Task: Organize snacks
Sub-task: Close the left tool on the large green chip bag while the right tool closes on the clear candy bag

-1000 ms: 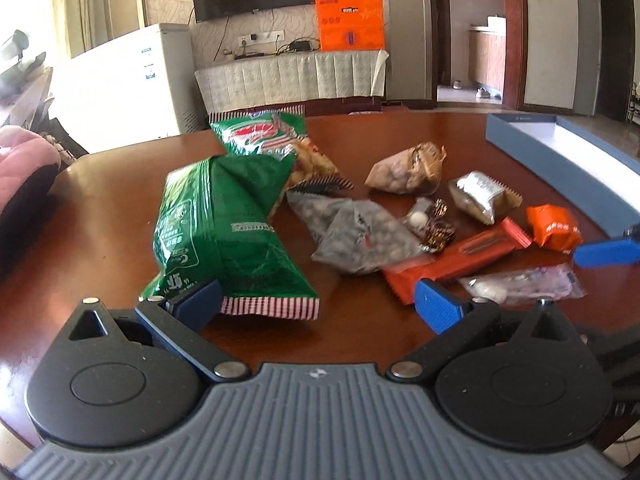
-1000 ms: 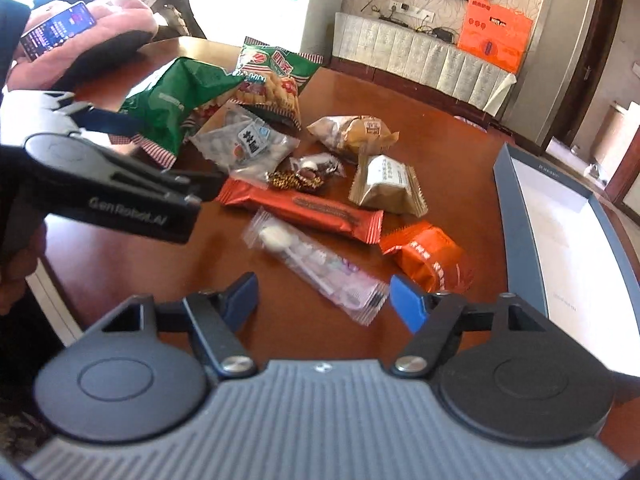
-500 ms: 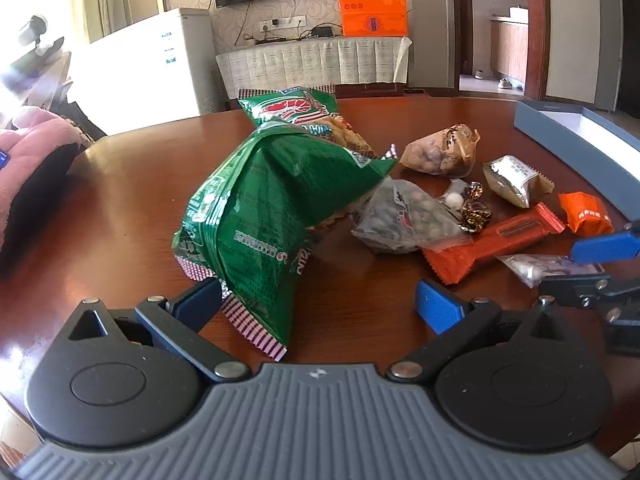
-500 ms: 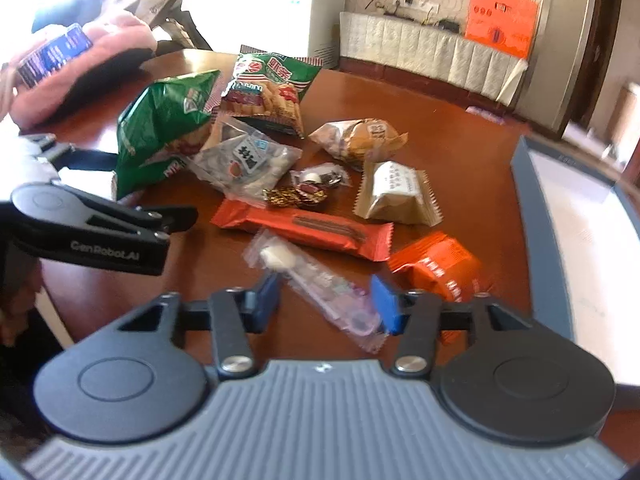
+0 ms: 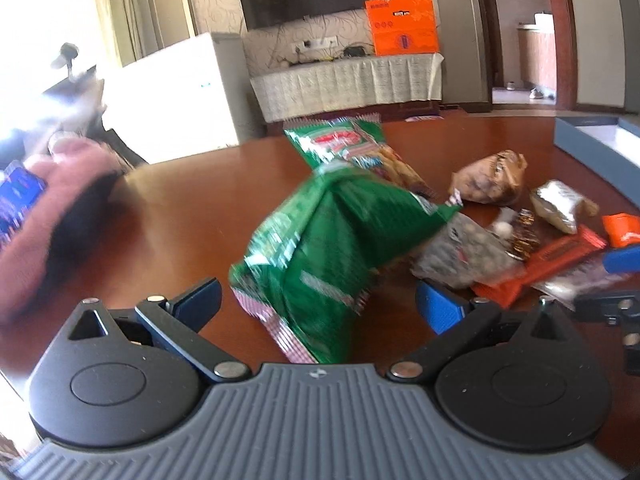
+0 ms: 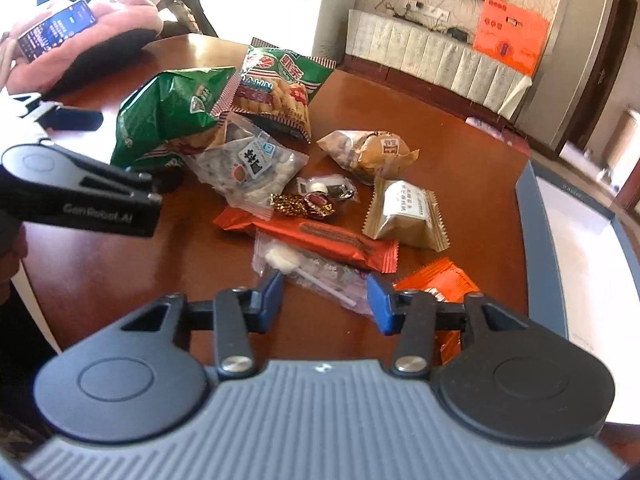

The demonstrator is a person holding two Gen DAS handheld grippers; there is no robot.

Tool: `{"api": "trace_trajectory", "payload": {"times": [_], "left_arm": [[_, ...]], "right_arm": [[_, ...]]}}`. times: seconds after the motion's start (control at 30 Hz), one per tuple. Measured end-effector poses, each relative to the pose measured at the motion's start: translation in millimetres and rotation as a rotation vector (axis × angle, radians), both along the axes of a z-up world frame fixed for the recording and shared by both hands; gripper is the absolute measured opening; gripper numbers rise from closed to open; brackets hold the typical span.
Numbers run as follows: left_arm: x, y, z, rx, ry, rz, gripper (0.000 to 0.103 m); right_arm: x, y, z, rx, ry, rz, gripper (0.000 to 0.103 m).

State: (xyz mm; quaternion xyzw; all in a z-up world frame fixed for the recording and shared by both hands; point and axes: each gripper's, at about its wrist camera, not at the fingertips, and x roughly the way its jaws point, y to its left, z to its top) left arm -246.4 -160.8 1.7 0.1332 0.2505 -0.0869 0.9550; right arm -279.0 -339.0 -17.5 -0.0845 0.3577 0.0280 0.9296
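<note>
The right claw (image 6: 324, 300) is half spread around the clear packet (image 6: 320, 270) on the counter (image 6: 120, 264), without a sure pinch. The left claw (image 5: 320, 304) is spread around the green bag (image 5: 320, 256). Both look light, crinkly and slippery; better take the sealed edges.

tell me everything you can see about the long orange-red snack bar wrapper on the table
The orange-red bar wrapper is a long, flat, glossy plastic pack with crimped zigzag ends and a dark strip printed along its middle. It looks sealed and lies flat on the brown table, running diagonally. Its near edge overlaps the clear lollipop packet; the gold-foil candies sit against its far side. No gripper touches it.
</note>
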Motion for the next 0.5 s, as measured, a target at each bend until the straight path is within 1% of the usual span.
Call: {"api": "trace_trajectory", "payload": {"times": [0.07,0.13,0.23,0.4,0.43,0.47,0.5], "left_arm": [[3.2,0.6,4.4,0.015,-0.029,0.003,0.103],[9.0,2.4,7.4,0.007,-0.039,0.002,0.103],[22.7,2.4,9.1,0.005,-0.02,-0.002,0.103],[33.2,2.1,5.5,-0.021,0.026,-0.027,0.103],[34.7,3.1,4.8,-0.026,0.04,-0.035,0.103],[34.9,2.8,4.0,-0.028,0.046,-0.038,0.099],[35.5,3.9,3.2,-0.032,0.055,-0.048,0.083]], "right_arm": [[0.6,-1.1,-0.1,0.014,0.005,-0.004,0.041],[0.9,-2.6,-0.1,0.028,0.01,-0.01,0.041],[1.5,-4.3,-0.6,0.052,0.015,-0.02,0.041],[1.5,-2.6,-1.6,0.043,0.015,-0.009,0.041],[1.9,-3.2,-0.9,0.051,0.019,-0.006,0.036],[2.1,-4.0,-0.7,0.06,0.022,-0.003,0.029],[2.0,-4.5,-0.6,0.06,0.024,-0.004,0.028]]}}
